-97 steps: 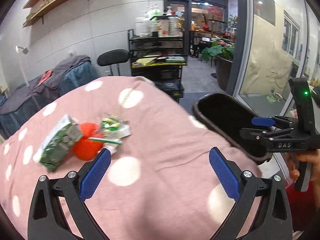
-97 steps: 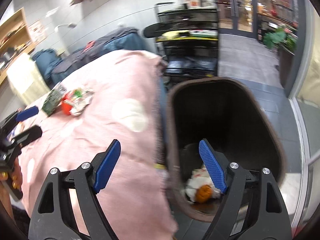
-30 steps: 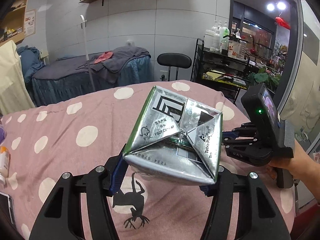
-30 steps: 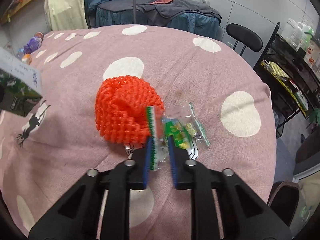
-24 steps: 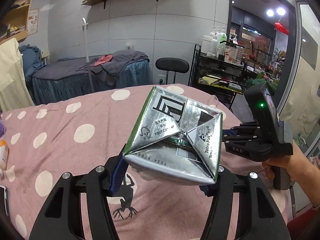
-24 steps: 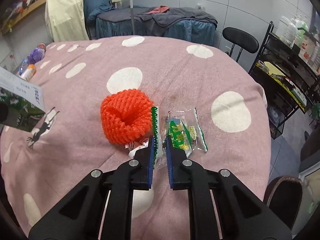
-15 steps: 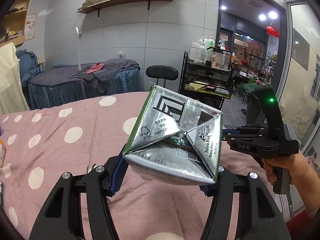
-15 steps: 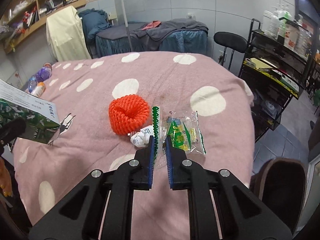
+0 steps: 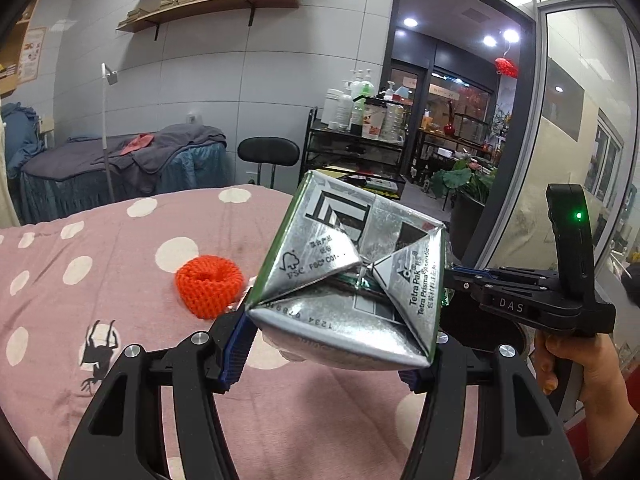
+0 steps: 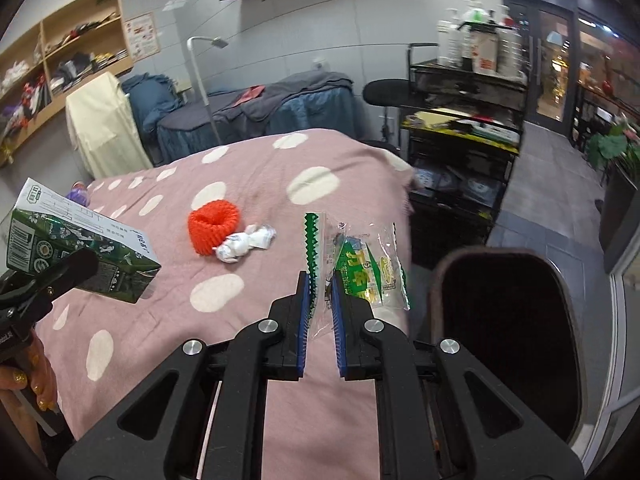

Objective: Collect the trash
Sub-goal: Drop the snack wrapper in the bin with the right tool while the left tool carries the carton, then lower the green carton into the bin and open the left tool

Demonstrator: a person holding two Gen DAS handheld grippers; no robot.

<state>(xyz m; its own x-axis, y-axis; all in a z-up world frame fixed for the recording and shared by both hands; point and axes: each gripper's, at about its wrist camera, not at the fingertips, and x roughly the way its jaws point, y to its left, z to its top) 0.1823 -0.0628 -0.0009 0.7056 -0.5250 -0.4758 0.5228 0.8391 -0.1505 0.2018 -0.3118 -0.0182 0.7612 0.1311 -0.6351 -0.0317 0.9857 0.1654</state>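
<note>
My left gripper [image 9: 332, 344] is shut on a green drink carton [image 9: 352, 276], its silver base toward the camera, held above the pink dotted table [image 9: 120, 248]. The carton also shows in the right wrist view [image 10: 76, 248]. My right gripper [image 10: 320, 300] is shut on a clear plastic wrapper with green print [image 10: 356, 260], lifted off the table. An orange foam net [image 10: 214, 224] and a crumpled white wrapper [image 10: 244, 244] lie on the table beyond it. The net also shows in the left wrist view [image 9: 208, 286]. A dark trash bin [image 10: 508, 320] stands right of the table.
A black trolley with bottles [image 10: 464, 92] and a black stool [image 10: 388, 92] stand behind the table. A blue covered bed [image 10: 260, 116] lies at the back wall. Small bottles [image 10: 78, 192] sit at the table's far left edge.
Both grippers have risen and drawn back from the table. The right one has lifted the clear wrapper off the table toward the bin side. The left still holds the carton.
</note>
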